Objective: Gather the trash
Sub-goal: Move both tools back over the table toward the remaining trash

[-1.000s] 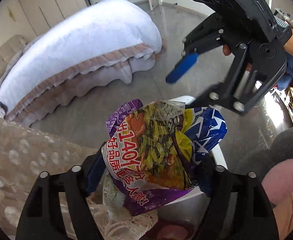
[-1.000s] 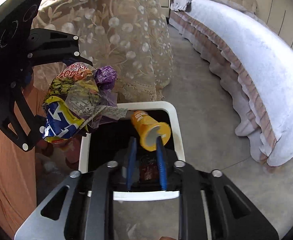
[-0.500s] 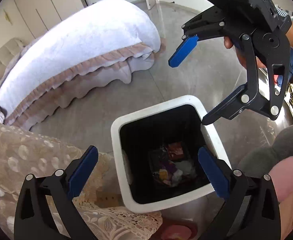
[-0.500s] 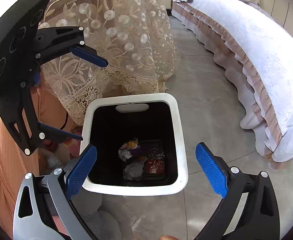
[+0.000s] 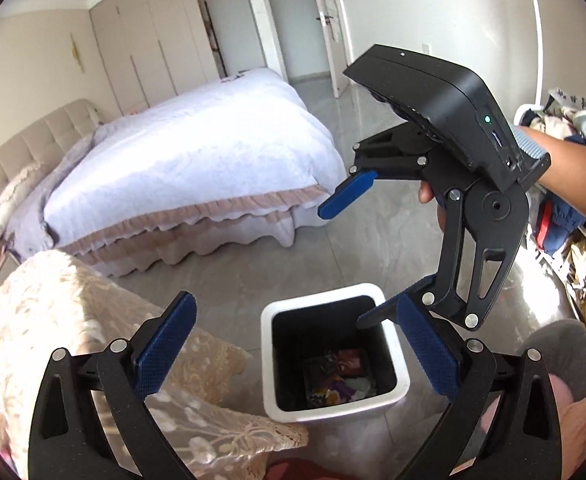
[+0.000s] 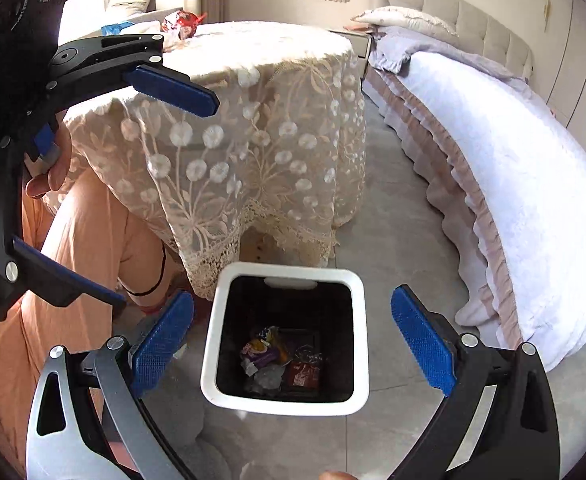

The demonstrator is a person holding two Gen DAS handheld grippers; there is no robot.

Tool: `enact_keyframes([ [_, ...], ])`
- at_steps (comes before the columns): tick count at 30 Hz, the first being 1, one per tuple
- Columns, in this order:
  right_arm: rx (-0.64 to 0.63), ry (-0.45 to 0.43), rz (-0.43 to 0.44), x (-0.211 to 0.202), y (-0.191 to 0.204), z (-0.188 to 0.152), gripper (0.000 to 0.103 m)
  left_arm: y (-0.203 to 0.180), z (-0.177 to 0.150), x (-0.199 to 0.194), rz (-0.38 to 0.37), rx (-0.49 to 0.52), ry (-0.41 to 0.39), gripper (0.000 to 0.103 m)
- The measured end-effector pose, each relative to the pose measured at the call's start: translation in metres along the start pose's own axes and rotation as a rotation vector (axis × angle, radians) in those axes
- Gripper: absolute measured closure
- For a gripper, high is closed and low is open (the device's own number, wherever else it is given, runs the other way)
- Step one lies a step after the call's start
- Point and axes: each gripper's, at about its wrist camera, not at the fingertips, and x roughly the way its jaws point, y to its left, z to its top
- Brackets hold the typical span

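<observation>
Blue-padded jaws of left gripper (image 5: 293,350) and right gripper (image 6: 293,344) gape wide, empty, above the white bin (image 6: 357,292). Wrappers (image 6: 281,360) lie at its bottom. Risk: grippers sit close; turning toward the lace-covered table (image 6: 253,128) could knock them together or snag the cloth.

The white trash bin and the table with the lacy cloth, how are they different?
The white square trash bin is low, open on top, with wrappers inside; the lace-draped table stands taller. The bin looks hard and smooth-rimmed; the table's beige floral cloth hangs soft. Both stand on the grey floor, side by side.
</observation>
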Motion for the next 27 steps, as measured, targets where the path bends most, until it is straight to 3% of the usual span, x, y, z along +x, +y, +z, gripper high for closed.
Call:
enact_keyframes([
  [5,-0.016,-0.109,0.014,-0.008,0.022,0.045,0.005,0.033,-0.015,-0.051,0.182,-0.082,-0.028,0.004],
  [11,-0.020,-0.196,0.095,0.006,0.056,0.107,0.005,0.068,-0.043,-0.098,0.381,-0.171,-0.005,0.004],
  [20,-0.140,-0.232,0.204,0.031,0.130,0.184,0.005,0.111,-0.086,-0.157,0.533,-0.268,-0.003,0.004],
  [27,-0.148,-0.228,0.235,0.054,0.160,0.227,0.005,0.145,-0.120,-0.194,0.668,-0.332,0.019,0.004],
])
